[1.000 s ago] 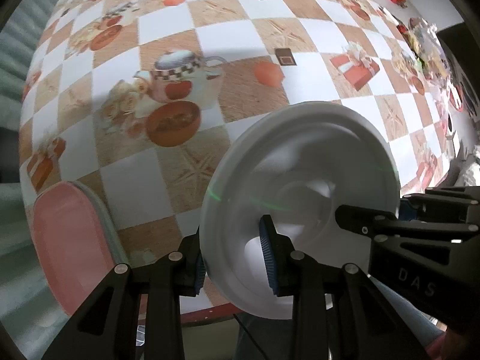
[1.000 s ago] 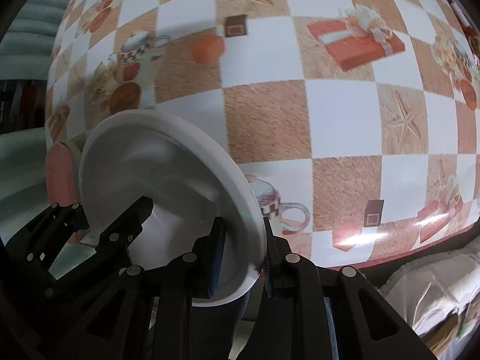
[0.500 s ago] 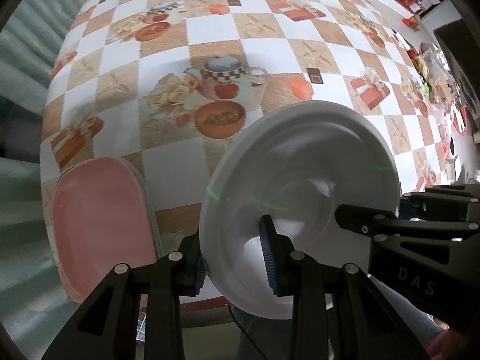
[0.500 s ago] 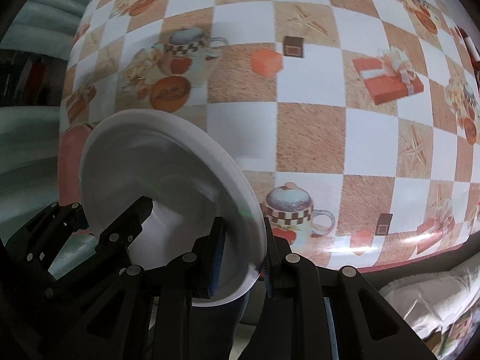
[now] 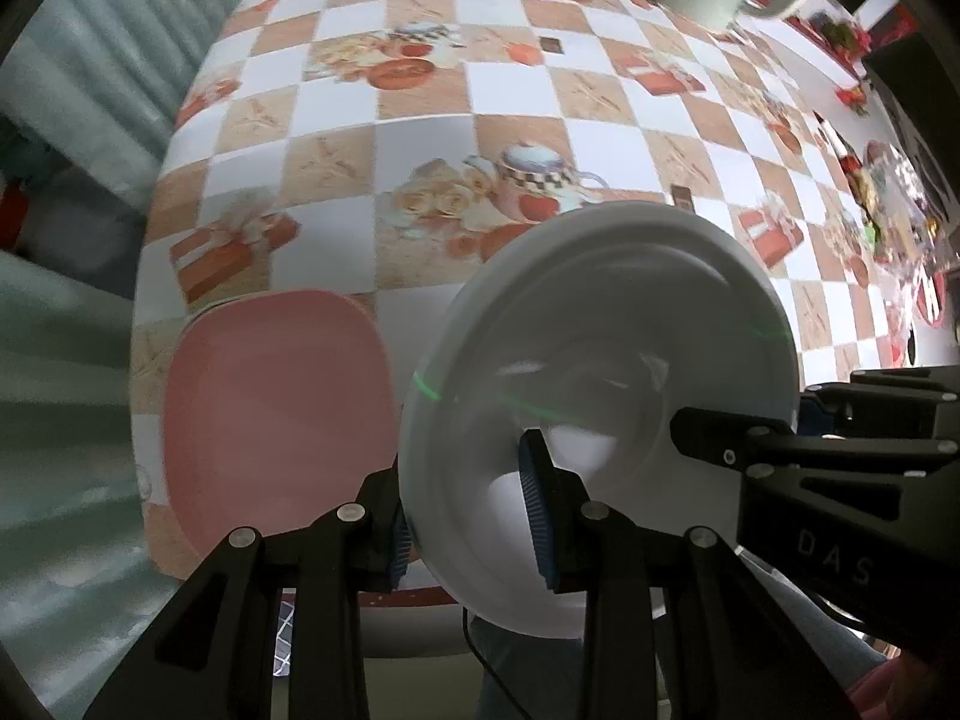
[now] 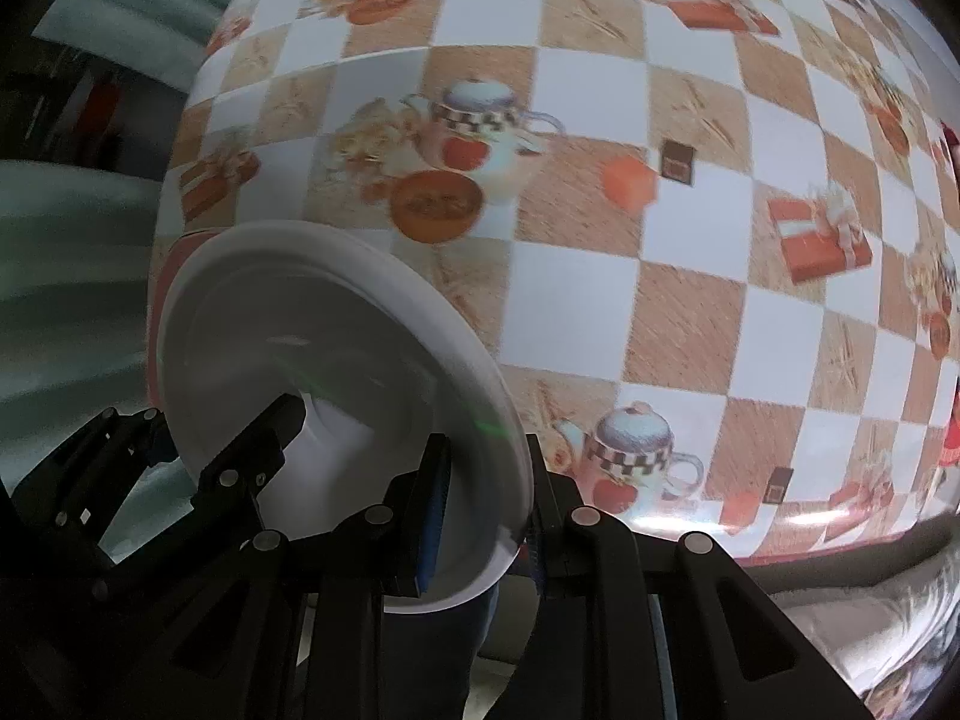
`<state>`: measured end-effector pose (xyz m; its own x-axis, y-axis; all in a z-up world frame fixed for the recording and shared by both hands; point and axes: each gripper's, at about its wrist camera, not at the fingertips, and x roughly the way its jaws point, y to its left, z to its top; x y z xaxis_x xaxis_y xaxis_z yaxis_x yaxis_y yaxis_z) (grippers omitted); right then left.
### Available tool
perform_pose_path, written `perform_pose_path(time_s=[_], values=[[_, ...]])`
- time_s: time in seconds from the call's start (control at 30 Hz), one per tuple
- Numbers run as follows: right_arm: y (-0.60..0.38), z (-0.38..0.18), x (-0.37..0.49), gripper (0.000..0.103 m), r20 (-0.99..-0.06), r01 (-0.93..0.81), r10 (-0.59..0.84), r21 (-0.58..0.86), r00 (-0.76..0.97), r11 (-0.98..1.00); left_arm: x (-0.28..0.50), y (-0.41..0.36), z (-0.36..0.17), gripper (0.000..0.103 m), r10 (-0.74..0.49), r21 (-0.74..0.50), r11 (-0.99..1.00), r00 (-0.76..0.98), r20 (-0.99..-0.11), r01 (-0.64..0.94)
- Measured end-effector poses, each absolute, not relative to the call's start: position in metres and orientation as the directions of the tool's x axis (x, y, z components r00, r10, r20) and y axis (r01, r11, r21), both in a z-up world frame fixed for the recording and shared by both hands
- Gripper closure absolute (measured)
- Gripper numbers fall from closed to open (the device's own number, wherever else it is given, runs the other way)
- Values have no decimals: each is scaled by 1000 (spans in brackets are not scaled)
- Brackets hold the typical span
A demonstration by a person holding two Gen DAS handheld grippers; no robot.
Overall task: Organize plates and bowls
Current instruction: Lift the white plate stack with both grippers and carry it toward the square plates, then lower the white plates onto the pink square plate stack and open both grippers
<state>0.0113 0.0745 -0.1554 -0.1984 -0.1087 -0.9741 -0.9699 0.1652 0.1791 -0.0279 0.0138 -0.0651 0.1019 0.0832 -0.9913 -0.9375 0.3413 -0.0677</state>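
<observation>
White plate point(image 5: 600, 360) pinched in both grippers looks like glazed ceramic or hard melamine, can't say which: smooth and glossy, with soft highlights across the well. The left gripper point(image 5: 468, 516) and right gripper point(image 6: 480, 492) are matt black plastic, kind of 3D-printed looking, with round silvery metal screw heads. The pads point(image 5: 534, 498) on the inner faces are blue and finely ribbed, rubbery by the look. Ahead of the grippers the tablecloth point(image 6: 690, 312) is a printed checkered oilcloth or vinyl, slick, with a shiny glare strip along its near edge. Left of the left gripper lies a pink plate point(image 5: 276, 408), smooth with a dull satin finish, plastic by the look.
</observation>
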Motion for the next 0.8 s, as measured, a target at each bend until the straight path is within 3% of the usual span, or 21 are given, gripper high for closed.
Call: perform_pose_path(time_s=[0.8], values=[[147, -140, -80, 79, -977, -978, -109, 193, -184, -76, -130, 30, -49, 68, 145, -41, 98, 55, -988, -994]])
